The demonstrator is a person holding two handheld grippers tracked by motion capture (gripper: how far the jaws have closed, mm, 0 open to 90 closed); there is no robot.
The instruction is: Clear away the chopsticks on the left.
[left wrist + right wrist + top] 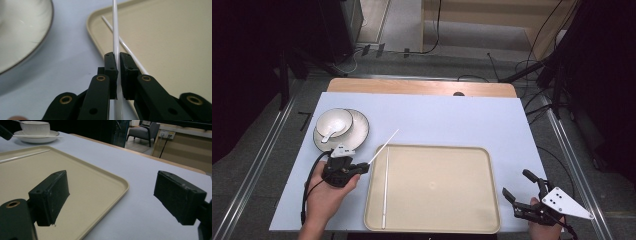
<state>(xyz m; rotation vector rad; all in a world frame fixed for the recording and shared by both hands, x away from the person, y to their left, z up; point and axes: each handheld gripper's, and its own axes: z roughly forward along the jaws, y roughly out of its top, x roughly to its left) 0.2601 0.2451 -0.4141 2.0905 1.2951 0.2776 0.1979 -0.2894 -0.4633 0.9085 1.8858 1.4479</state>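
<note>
Left gripper (117, 75) pinching one white chopstick (115, 27) near its end; it could pivot and miss the tray (175, 37).

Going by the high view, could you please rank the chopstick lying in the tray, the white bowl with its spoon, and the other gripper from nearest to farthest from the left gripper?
From the left gripper, which clamps a second white chopstick:
1. Thin white chopstick lying along the left side of the beige plastic tray, just to its right.
2. White ceramic bowl holding a white spoon, on a plate beyond it.
3. Right gripper, past the tray's right edge.
</note>
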